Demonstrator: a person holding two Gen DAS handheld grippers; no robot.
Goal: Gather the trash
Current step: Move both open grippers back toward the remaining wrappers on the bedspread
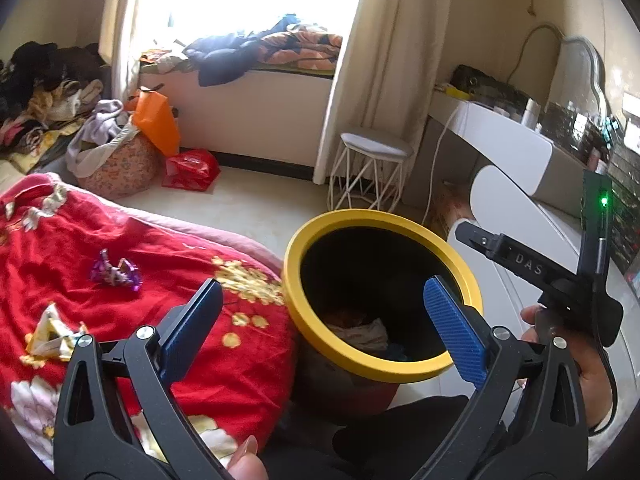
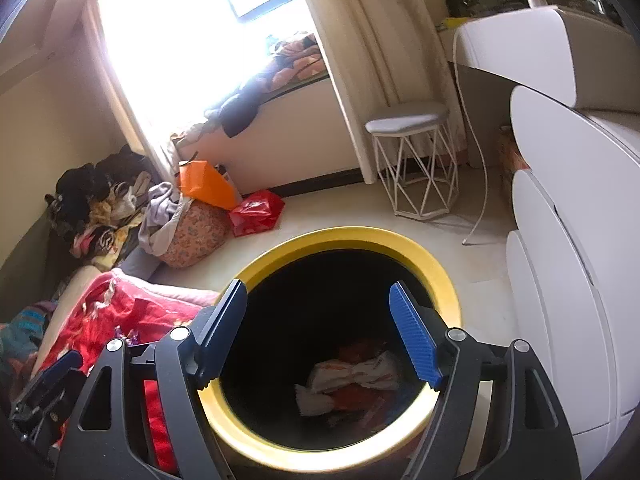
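A yellow-rimmed black bin (image 1: 460,264) stands on the floor beside a bed with a red flowered quilt (image 1: 168,248). Crumpled wrappers (image 2: 352,380) lie at the bin's bottom. On the quilt lie a purple wrapper (image 1: 116,272) and a yellow-white wrapper (image 1: 52,336). My left gripper (image 1: 324,320) is open and empty, over the bin's near-left rim. In the right wrist view my right gripper (image 2: 320,328) hangs open and empty above the bin's mouth (image 2: 444,280). The right gripper's body also shows in the left wrist view, at right, held by a hand (image 1: 580,352).
White rounded drawers (image 2: 568,288) stand right of the bin. A white wire stool (image 2: 412,160), a red bag (image 2: 256,212), an orange bag (image 2: 208,188) and piled clothes (image 2: 92,208) sit on the floor farther off. A window seat with bedding (image 1: 272,52) lies beyond.
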